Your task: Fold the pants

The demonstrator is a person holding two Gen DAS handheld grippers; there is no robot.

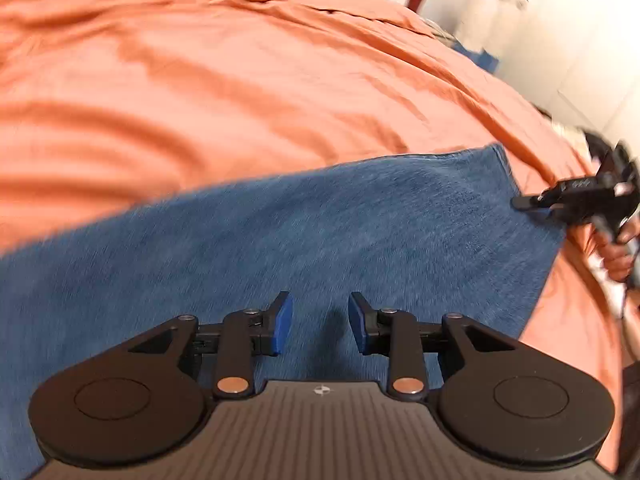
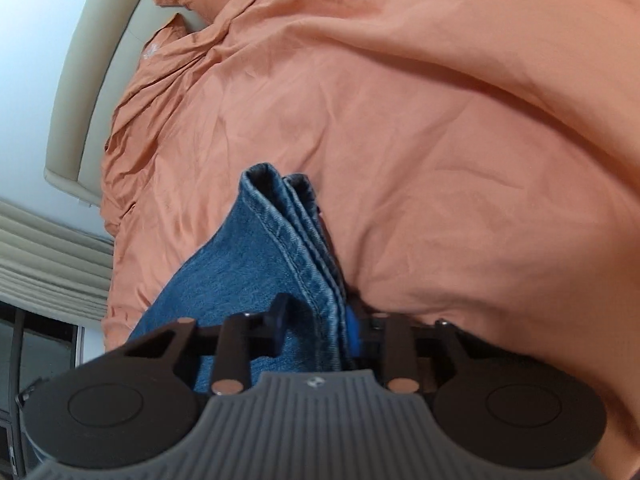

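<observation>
1. The blue pants (image 1: pixel 320 232) lie flat on the orange bed cover (image 1: pixel 200 80). In the left wrist view they fill the middle and the lower left of the frame.

2. The left gripper (image 1: pixel 320 326) hangs just over the pants at the bottom middle of its frame. Its jaws are wide apart and hold nothing. I think it is waiting to grab the cloth.

3. The right gripper (image 2: pixel 316 326) sits at the bottom middle of its own frame. Its jaws are closed on the stitched hems of the pants (image 2: pixel 296 256). Both leg ends are stacked there, so one pinch holds them together.

4. In the left wrist view the right gripper (image 1: pixel 528 202) shows at the right edge, touching the pants' right end. A hand (image 1: pixel 618 256) holds it.

5. The long way of the pants runs from the lower left to the right of the left wrist frame. The hem end points right. The other end is out of sight.

6. I think holding the hems lets that end be carried over to make a fold.
</observation>
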